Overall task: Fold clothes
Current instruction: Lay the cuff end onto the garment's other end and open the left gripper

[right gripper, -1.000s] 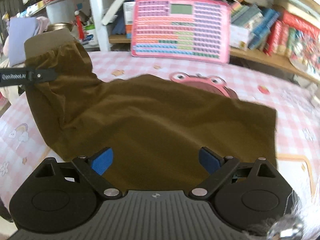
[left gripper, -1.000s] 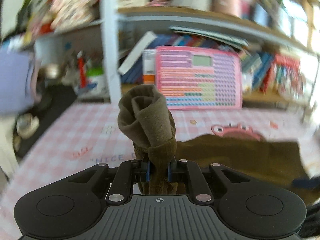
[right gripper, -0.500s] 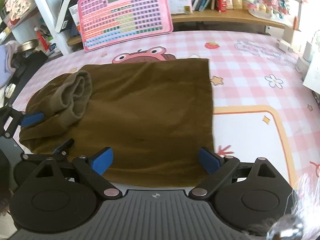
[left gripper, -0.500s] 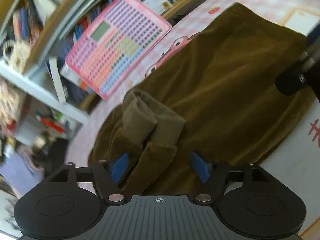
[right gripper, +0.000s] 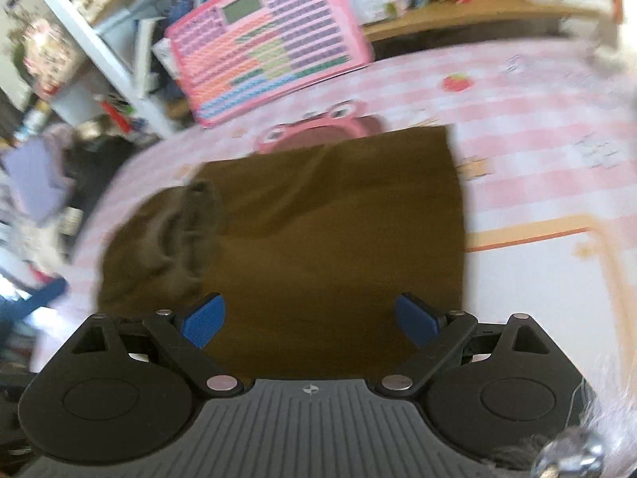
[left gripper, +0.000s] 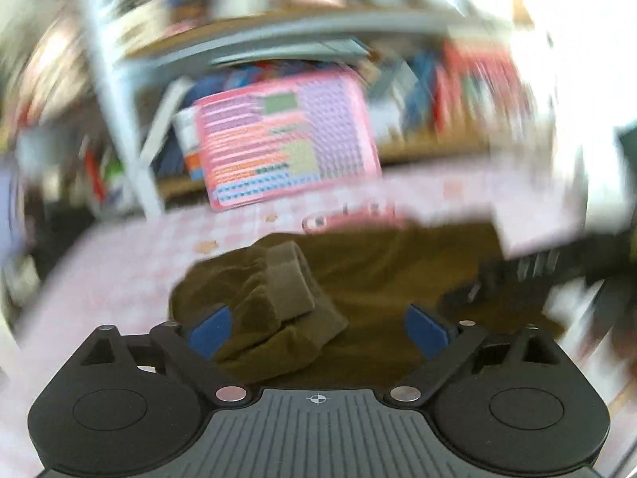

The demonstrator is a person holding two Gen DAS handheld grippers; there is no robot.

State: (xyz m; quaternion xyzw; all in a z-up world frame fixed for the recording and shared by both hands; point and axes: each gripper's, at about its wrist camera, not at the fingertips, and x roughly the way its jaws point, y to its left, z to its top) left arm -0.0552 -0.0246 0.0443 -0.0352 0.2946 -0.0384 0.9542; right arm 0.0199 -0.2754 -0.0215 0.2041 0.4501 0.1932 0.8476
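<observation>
Left gripper (left gripper: 316, 328) just let go, jaws opening wide; the olive-brown fabric garment's (right gripper: 338, 219) bunched ribbed cuff (left gripper: 288, 283) dropped at its 11 o'clock. Right gripper (right gripper: 308, 320) hangs wide, empty. Reckon that fold's laid, needs smoothing.

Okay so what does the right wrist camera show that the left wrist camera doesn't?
Only the right wrist view shows the brown garment whole, with its straight right edge, plus the strawberry print and orange frame print on the pink checked tablecloth.

Only the left wrist view shows the bunched cuff close up between the opening fingers of the left gripper, not pinched, and a blurred dark tool at right.

Both show the garment, the tablecloth, the pink keyboard toy and the bookshelf.
</observation>
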